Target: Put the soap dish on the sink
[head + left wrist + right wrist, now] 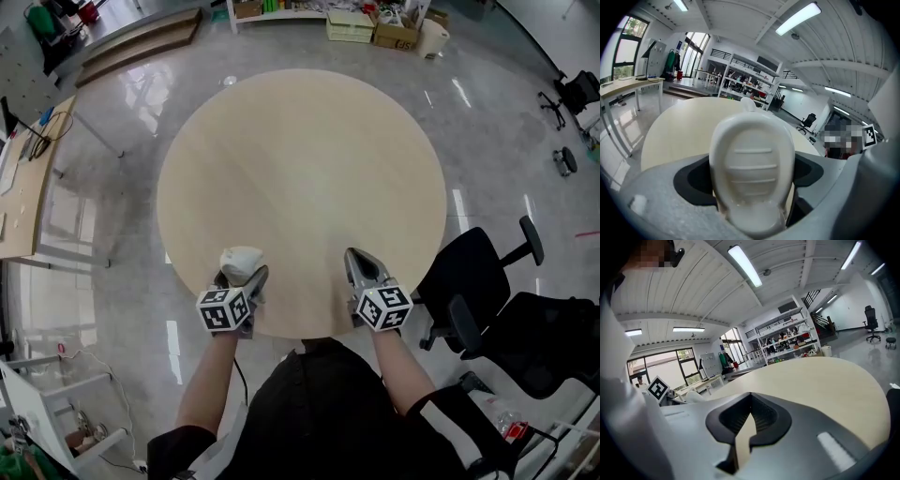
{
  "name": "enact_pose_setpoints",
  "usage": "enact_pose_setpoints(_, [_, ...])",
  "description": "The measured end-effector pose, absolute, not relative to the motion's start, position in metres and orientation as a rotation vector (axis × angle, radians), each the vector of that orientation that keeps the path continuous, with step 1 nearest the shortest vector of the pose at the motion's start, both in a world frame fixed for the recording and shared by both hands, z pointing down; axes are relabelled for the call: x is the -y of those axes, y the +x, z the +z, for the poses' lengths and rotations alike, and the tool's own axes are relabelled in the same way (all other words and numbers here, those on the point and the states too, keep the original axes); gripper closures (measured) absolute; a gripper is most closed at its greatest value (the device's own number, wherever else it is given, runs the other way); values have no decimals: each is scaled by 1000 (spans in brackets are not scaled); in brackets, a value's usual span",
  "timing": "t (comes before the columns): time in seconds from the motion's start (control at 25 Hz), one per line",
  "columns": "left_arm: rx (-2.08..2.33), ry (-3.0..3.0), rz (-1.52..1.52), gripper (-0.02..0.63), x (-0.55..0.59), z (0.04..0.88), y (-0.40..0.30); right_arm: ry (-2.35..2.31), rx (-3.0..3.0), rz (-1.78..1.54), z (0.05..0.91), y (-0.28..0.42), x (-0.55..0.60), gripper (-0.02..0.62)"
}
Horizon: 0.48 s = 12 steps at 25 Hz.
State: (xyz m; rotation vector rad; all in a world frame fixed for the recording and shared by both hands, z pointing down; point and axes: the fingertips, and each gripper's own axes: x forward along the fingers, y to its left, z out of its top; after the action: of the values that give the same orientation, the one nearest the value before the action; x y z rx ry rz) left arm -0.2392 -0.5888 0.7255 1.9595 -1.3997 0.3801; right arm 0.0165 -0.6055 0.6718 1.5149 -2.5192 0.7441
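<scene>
A white oval soap dish (241,262) with raised ribs is clamped in my left gripper (243,278) just above the near left edge of the round pale wooden table (300,159). In the left gripper view the soap dish (752,161) fills the middle, standing between the jaws, hollow side toward the camera. My right gripper (355,260) hovers over the near right edge of the table, shut with nothing in it. In the right gripper view that right gripper (748,405) shows its tips closed together. No sink shows in any view.
Black office chairs (480,281) stand close on the right of the table. A wooden desk (26,183) runs along the left. Boxes and shelving (375,26) sit at the far side, with long boards (141,42) on the floor.
</scene>
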Motion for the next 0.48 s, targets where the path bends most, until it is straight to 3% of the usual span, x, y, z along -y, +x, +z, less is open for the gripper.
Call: enact_pose_setpoints(0.48, [1313,1914,617,137,602,771,-218,1463,2404,851,713,28,614,589])
